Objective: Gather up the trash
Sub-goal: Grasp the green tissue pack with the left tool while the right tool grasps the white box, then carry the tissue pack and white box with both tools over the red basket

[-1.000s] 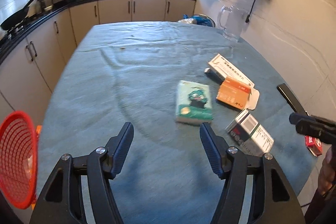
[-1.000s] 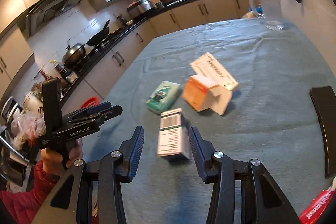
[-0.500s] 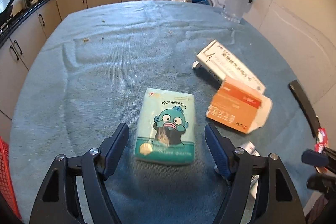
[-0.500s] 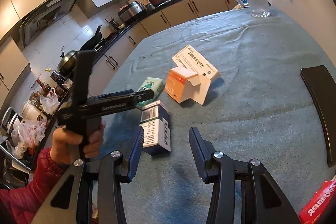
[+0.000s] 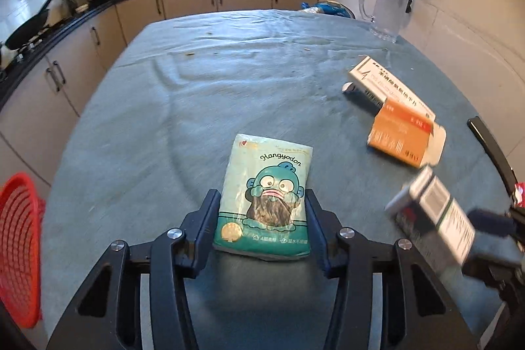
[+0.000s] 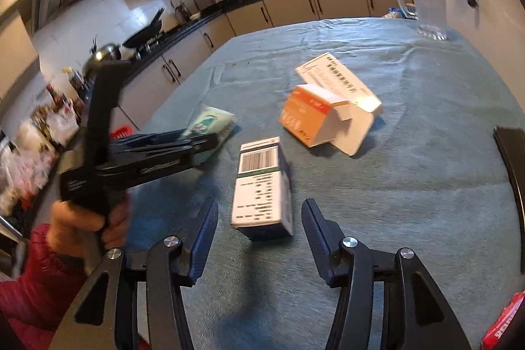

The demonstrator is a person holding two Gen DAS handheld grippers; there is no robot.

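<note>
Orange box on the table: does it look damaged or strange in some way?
Yes. The orange box lies on its side with its white end flap hanging open, and it rests partly on the long white box behind it. It looks like emptied packaging. No contents have spilled onto the table.

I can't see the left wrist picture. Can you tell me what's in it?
The left gripper has its two fingers on either side of a green Hangyodon tissue pack lying on a blue-green tablecloth. To the right are an orange box and a white box; a red basket sits at the left edge.
</note>
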